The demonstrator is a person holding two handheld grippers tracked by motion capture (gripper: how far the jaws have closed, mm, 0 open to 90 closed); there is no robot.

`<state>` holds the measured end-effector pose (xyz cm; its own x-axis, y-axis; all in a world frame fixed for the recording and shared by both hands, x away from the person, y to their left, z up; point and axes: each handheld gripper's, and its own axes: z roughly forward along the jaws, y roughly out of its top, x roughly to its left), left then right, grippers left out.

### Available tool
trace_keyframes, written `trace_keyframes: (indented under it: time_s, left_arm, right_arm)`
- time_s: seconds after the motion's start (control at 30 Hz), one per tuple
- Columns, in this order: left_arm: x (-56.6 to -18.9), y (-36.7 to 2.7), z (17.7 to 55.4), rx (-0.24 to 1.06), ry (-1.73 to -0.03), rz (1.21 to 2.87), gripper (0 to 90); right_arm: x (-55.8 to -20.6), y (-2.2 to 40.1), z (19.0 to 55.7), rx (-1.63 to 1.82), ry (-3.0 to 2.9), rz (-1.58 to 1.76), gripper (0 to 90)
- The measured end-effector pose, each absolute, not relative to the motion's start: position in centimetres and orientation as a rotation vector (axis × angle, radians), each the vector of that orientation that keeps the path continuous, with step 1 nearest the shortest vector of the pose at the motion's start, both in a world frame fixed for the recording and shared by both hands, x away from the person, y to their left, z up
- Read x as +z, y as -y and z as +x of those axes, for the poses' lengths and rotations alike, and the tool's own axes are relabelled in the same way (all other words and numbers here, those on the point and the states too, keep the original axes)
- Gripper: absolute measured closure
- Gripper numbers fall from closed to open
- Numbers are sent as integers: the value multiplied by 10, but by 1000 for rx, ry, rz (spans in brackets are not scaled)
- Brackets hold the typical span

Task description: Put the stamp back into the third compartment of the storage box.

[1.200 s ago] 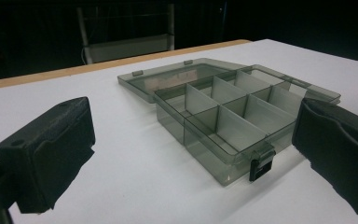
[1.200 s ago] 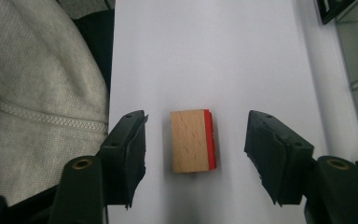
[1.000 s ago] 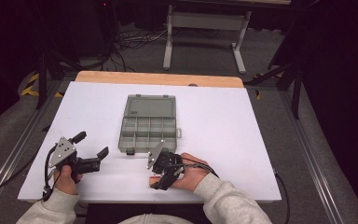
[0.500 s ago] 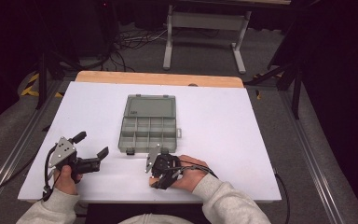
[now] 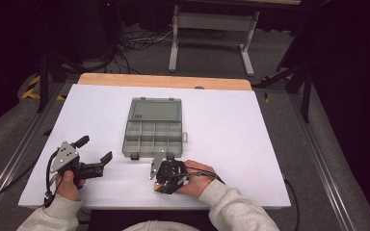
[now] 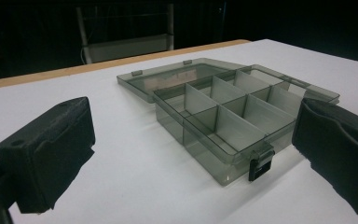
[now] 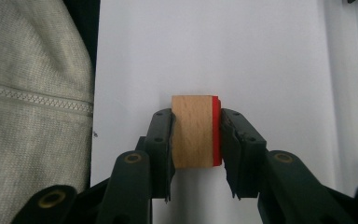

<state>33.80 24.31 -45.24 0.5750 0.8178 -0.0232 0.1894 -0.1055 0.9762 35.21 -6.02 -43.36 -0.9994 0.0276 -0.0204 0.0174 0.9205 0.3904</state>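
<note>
A: Clamping a wooden block (image 7: 193, 131) with the right gripper (image 7: 196, 140), fingers (image 7: 161, 140) pressed on its 2 sides after just closing in on it. Red layer along the block's one face, against the far finger in the right gripper view.

B: Sitting where, on the bench (image 5: 231, 125)?

A: Low over the white top, near the front edge, just short of the organizer box (image 5: 153, 129). Seen from the high view under the right hand (image 5: 192, 177), gripper (image 5: 166, 174) pointing down, grey plate tilted up toward the box. Light sleeve (image 7: 32, 107) at one side of the right gripper view.

B: And the left gripper (image 5: 94, 154)?

A: Held level over the front left part of the bench, aimed toward the box. Fingers (image 6: 51, 154) wide apart, gripping nothing, only bare white top between them in the left gripper view.

B: Box open or closed?

A: Open. Clear grey lid (image 6: 177, 77) folded flat back on the bench, tray (image 6: 223, 116) split into 8 compartments in 2 rows of 4, contents not discernible. Dark latch (image 6: 260, 165) on the front wall, near the left gripper's one finger.
</note>
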Motion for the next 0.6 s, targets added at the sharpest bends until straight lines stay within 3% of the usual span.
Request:
trace_keyframes:
  time_s: [0.6]
  left_arm:
    - [-452,-243,338,665,-863,1618,2]
  right_arm:
    - [-415,68,357,757,-2982,83,659]
